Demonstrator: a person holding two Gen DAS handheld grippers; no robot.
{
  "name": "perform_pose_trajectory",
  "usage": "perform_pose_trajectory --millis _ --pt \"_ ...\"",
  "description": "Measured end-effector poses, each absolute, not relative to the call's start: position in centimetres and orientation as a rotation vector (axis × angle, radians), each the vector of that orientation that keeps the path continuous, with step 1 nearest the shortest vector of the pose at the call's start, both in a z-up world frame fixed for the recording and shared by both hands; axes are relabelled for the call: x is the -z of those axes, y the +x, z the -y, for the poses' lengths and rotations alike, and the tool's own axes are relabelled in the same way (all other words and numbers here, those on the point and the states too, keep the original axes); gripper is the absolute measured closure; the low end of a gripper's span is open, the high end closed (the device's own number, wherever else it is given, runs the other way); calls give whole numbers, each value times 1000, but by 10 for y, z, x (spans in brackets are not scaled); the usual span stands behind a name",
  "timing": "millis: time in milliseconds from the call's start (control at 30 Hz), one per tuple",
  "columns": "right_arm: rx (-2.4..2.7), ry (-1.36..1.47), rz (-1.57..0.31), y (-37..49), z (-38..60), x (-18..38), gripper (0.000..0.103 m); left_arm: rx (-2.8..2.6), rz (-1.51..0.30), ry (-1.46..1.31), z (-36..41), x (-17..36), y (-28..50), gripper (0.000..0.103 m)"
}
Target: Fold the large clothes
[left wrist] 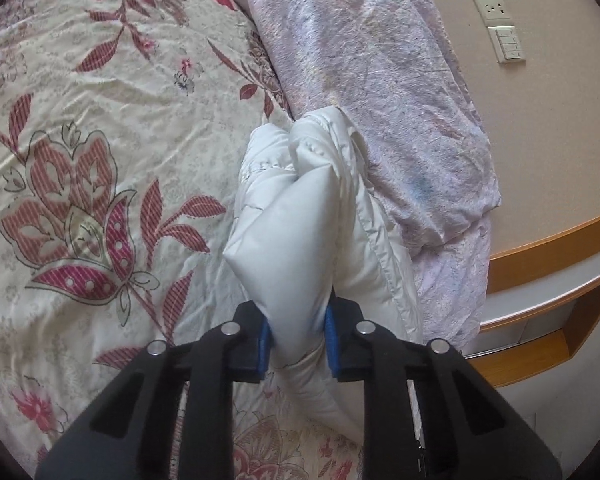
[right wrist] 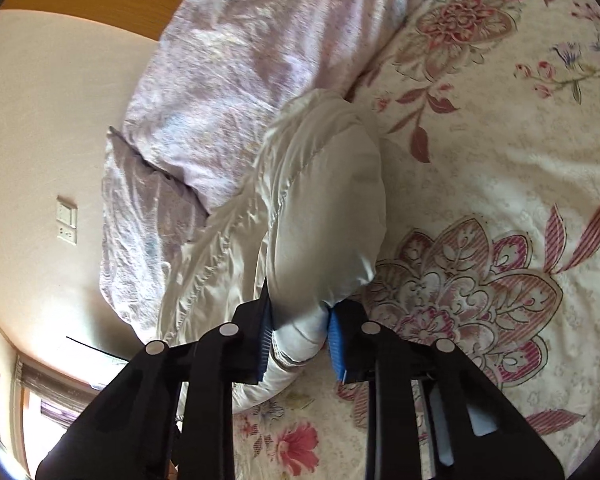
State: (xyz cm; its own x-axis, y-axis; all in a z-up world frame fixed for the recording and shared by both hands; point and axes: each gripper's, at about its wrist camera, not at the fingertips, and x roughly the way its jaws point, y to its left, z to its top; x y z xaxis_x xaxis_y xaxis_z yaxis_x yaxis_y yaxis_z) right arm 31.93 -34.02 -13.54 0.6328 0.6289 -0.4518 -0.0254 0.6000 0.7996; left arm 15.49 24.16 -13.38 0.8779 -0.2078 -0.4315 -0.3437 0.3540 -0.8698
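A white puffy quilted garment [left wrist: 300, 220] lies bunched on a floral bedspread [left wrist: 100, 140]. My left gripper [left wrist: 297, 338] is shut on a thick padded fold of it, blue pads pressed against both sides. In the right wrist view the same white garment [right wrist: 324, 208] runs away from the camera, and my right gripper [right wrist: 300, 338] is shut on another padded fold of it just above the bedspread [right wrist: 500, 184]. The rest of the garment trails off beside a pale purple quilt.
A crumpled pale purple quilt [left wrist: 380, 80] lies along the bed's wall side, and it also shows in the right wrist view [right wrist: 228, 92]. A wall socket and switch [left wrist: 500, 26] sit on the beige wall. A wooden bedside shelf [left wrist: 548, 280] stands at the right.
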Motion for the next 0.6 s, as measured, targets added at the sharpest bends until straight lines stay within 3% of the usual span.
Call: perform_pose_trajectory --millis 233,600 --pt "-544 750 -842 274 325 119 80 -102 -506 -1186 -257 118 96 82" --pt "-633 600 -882 173 315 142 80 -146 -517 -1224 -276 140 -23 80"
